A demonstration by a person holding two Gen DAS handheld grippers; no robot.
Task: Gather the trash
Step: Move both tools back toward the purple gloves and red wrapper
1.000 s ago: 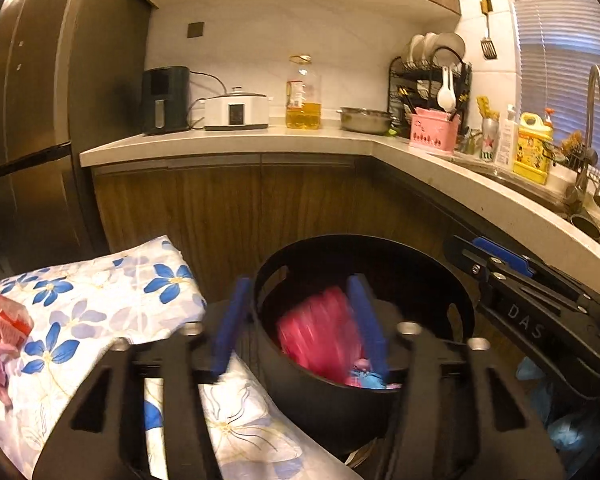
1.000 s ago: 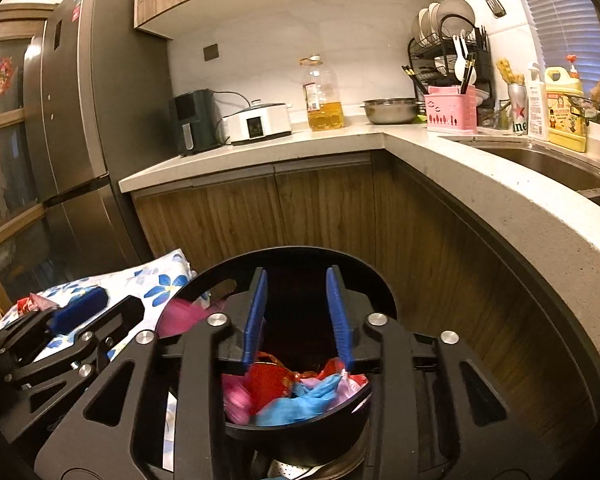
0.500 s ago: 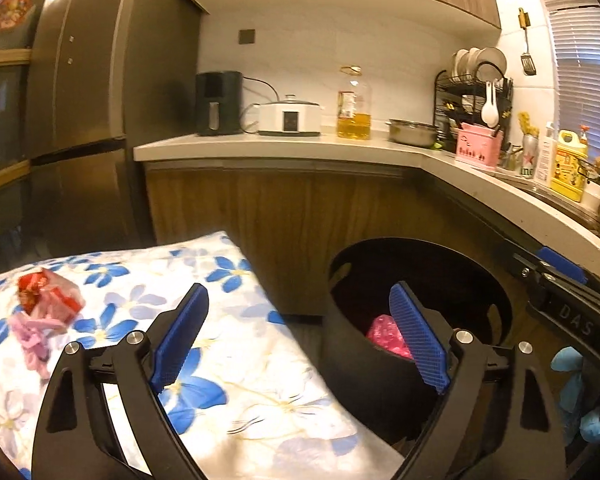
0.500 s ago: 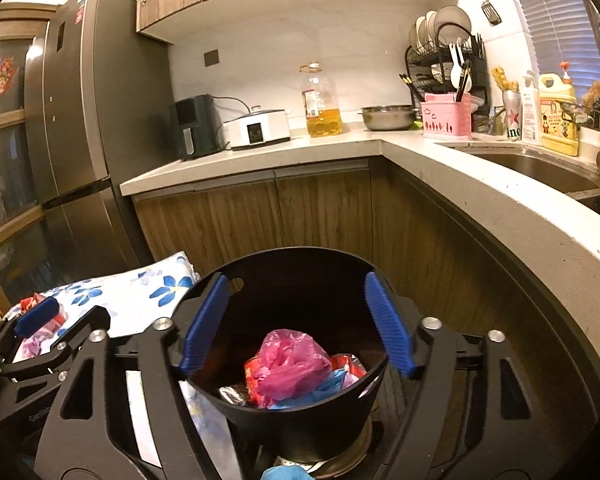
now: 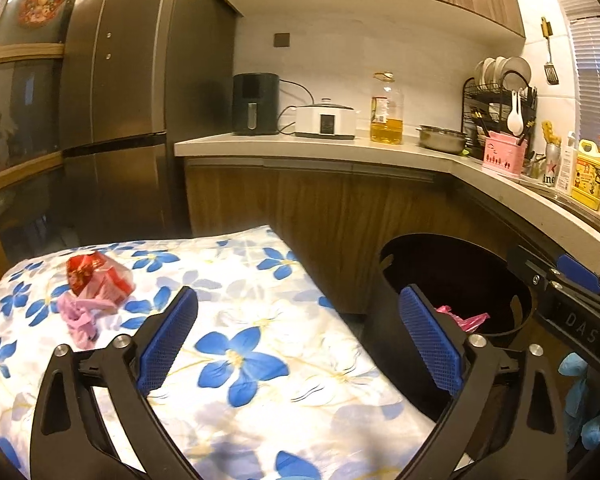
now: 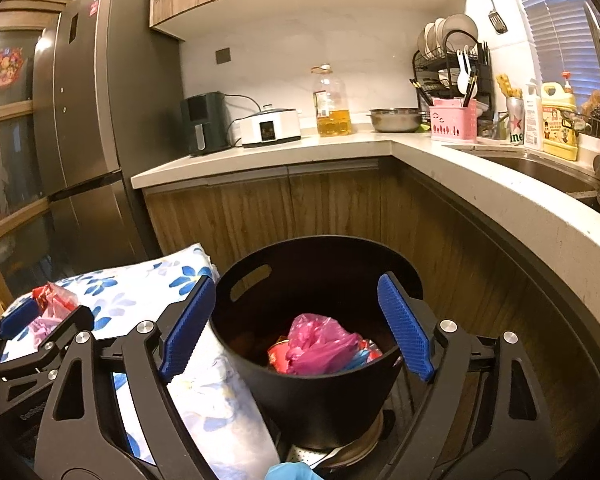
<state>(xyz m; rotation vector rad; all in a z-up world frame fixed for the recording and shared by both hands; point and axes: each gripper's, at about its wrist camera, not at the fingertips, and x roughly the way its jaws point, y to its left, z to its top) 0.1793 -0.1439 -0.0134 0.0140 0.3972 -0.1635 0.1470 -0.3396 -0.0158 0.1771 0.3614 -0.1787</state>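
- The trash that is left for me is on the floral cloth [image 5: 260, 320] that covers the surface: a red crumpled wrapper [image 5: 96, 276] and a pink scrap [image 5: 82, 314] that touches it on its near side. Both lie well to the left of the black bin [image 6: 320, 380].
- I judge both pieces very light and soft. The wrapper looks like thin glossy plastic, so it can slip between flat pads and will crush, but nothing in it can break. The pink scrap looks limp, like film or thin fabric, and I expect it to hang down when lifted.
- I would take the wrapper across its bunched middle, where there is the most material, not at a loose edge. The cloth under it is also soft, so pressing too low could pinch the cloth together with the trash.
- My left tool [image 5: 300, 344] is wide open and holds nothing. It is above the cloth and looks forward, with the trash ahead and to the left of its left finger and the bin beside its right finger.
- My right tool [image 6: 296, 328] is also wide open and empty. It hangs over the bin, one finger at each side of the rim, and inside lies a pink bag [image 6: 320, 344] on top of other wrappers.
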